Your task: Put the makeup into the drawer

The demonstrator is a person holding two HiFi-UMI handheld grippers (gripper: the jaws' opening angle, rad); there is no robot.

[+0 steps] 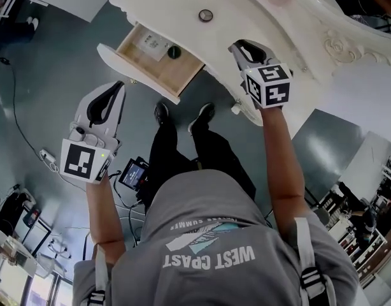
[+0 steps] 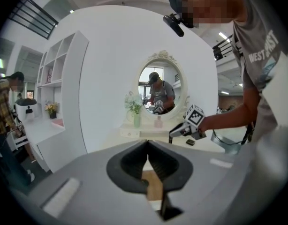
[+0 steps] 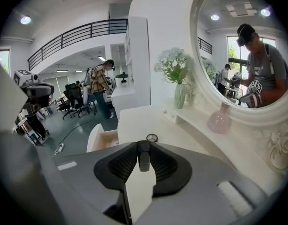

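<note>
In the right gripper view my right gripper is shut on a small dark makeup stick, held upright between its pads. From the head view this gripper hangs over the white dressing table's front edge, just right of the open wooden drawer. A dark round item and a white card lie in the drawer. A round compact sits on the tabletop beyond. My left gripper hovers over the floor, below and left of the drawer, jaws together and empty.
An oval mirror, a green vase of flowers and a pink bottle stand at the table's back. My legs and feet are just in front of the drawer. Cables and a small screen lie on the floor.
</note>
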